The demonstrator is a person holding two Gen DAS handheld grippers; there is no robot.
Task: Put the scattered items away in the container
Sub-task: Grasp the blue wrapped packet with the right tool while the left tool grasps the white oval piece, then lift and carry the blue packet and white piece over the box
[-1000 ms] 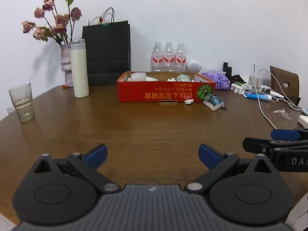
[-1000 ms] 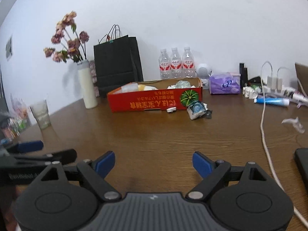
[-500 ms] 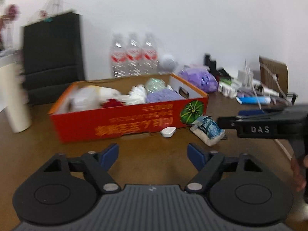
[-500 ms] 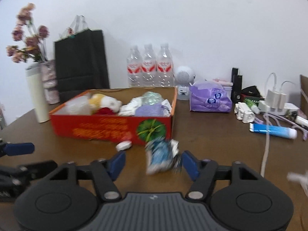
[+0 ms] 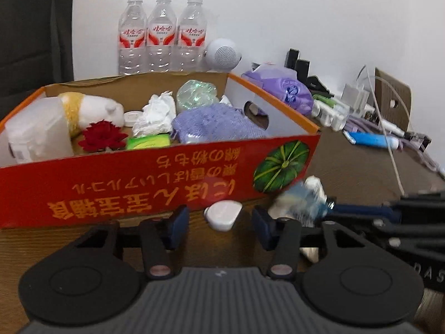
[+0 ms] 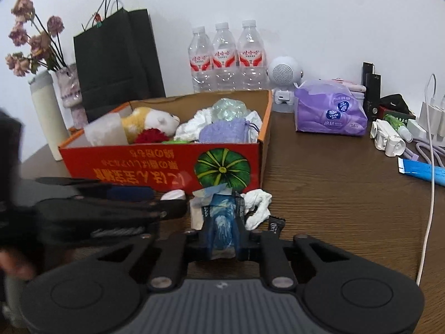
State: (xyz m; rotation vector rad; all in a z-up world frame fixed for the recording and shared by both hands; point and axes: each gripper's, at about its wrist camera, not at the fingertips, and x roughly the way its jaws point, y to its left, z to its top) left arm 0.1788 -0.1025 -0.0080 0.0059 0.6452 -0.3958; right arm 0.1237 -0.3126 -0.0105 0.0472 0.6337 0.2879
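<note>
Left gripper (image 5: 219, 224) is closing around the white cap (image 5: 223, 213), low centre by the red box (image 5: 111, 189); hard, slick, pinch its sides. Right gripper (image 6: 221, 229) squeezes the blue packet (image 6: 221, 222) mid-body: soft, crinkly, light

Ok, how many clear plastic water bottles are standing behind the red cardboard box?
3. They stand upright in a row against the white wall behind the box: left clear plastic water bottle, middle one, right one. The box may hide others.

Both my wrist cameras sit low over the table (image 6: 333, 208), looking close-up at the red box (image 5: 139, 189) (image 6: 155, 164); each glimpses the other tool.
</note>
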